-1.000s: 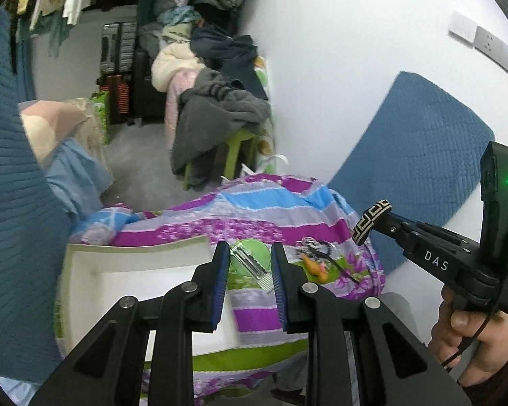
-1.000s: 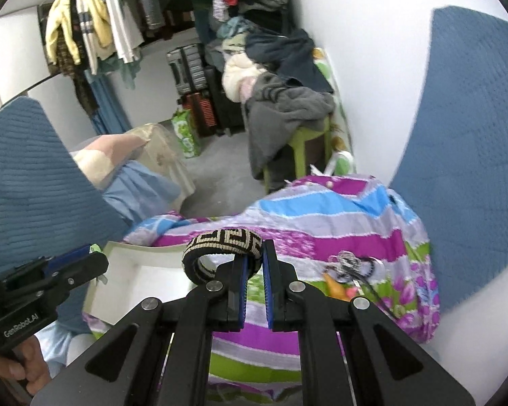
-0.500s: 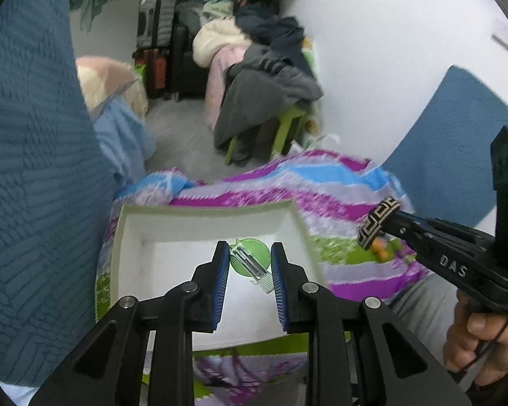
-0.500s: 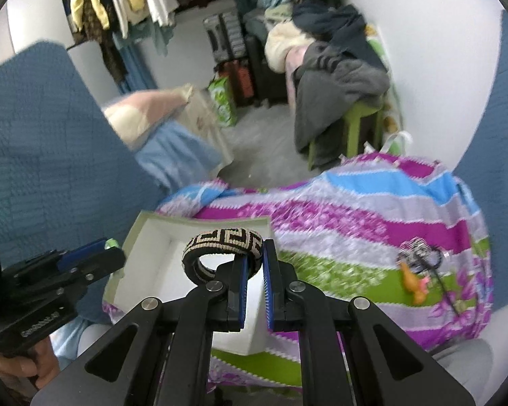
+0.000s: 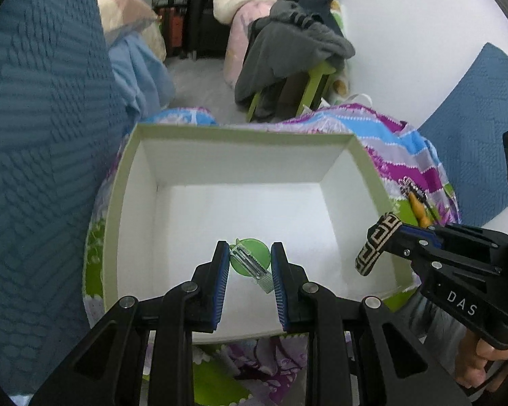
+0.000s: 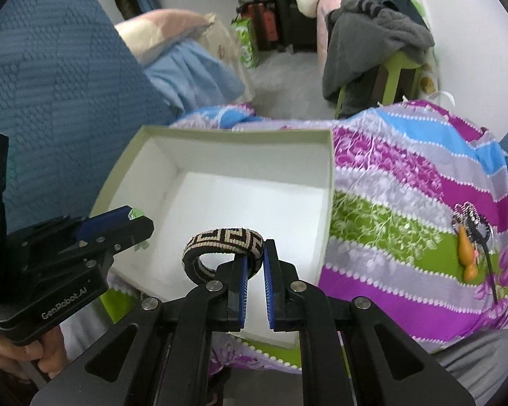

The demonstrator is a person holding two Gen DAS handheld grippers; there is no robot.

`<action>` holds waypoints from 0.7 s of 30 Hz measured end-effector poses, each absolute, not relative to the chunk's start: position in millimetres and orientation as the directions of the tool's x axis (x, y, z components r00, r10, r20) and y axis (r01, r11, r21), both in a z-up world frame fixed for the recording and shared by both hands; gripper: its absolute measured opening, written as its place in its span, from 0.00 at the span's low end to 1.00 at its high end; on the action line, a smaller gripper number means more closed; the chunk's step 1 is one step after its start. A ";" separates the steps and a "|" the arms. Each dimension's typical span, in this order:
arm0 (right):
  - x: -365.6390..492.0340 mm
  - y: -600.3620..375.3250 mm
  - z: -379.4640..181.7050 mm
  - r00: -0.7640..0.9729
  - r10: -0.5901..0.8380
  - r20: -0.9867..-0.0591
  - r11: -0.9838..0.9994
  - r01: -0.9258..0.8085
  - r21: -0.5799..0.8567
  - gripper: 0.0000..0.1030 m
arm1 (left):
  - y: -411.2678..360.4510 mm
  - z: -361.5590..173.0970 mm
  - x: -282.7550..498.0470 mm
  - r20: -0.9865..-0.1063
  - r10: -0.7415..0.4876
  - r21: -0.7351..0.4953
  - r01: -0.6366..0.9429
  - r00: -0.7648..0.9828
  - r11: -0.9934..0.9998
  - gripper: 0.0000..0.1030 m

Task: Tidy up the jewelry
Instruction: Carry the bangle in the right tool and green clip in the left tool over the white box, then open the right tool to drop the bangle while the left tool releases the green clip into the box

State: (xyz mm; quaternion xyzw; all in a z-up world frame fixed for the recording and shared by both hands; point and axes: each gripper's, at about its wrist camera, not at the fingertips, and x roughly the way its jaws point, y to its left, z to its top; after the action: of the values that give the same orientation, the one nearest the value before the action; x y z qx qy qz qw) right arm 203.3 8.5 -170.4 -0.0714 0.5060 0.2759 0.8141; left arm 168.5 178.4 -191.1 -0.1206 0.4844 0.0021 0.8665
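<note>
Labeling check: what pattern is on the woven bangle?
Black-and-beige Greek-key pattern on the woven bangle, clearest in the right wrist view.

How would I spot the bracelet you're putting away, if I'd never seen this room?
Find the open white box on the striped purple, blue and green cloth. Just above its near edge, the right tool pinches a ring-shaped woven bracelet. Its black-and-beige Greek-key pattern sets it apart from the green clip in the left tool and the small jewelry pile on the cloth.
</note>
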 end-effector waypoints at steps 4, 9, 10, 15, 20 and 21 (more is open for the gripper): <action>202.2 11.7 -173.8 0.319 0.375 -0.871 0.834 -0.526 0.167 0.07 | 178.8 -197.1 166.1 -0.847 -0.122 -0.210 -0.115 0.517 0.971 0.24; 200.0 12.7 -167.9 0.310 0.386 -0.869 0.826 -0.535 0.176 0.10 | 178.2 -183.2 159.9 -0.820 -0.156 -0.241 -0.085 0.550 0.967 0.25; 200.1 12.5 -166.0 0.312 0.388 -0.867 0.825 -0.536 0.177 0.15 | 177.8 -179.2 158.4 -0.814 -0.160 -0.246 -0.082 0.558 0.966 0.25; 198.3 5.7 -148.5 0.346 0.406 -0.846 0.824 -0.539 0.175 0.37 | 179.1 -158.3 149.7 -0.792 -0.129 -0.236 -0.104 0.597 0.966 0.54; 199.8 -7.0 -121.0 0.391 0.427 -0.815 0.825 -0.538 0.175 0.38 | 180.0 -130.7 139.4 -0.761 -0.087 -0.227 -0.138 0.643 0.964 0.68; 199.7 -10.5 -113.1 0.404 0.435 -0.805 0.825 -0.537 0.176 0.39 | 179.5 -124.9 138.0 -0.760 -0.077 -0.220 -0.145 0.645 0.965 0.68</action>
State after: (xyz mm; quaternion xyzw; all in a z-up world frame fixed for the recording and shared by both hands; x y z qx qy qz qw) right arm 199.7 -10.5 -113.1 -0.0554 0.4621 0.2908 0.8359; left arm 138.0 179.5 -124.9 -0.1317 0.4207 0.0190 0.8974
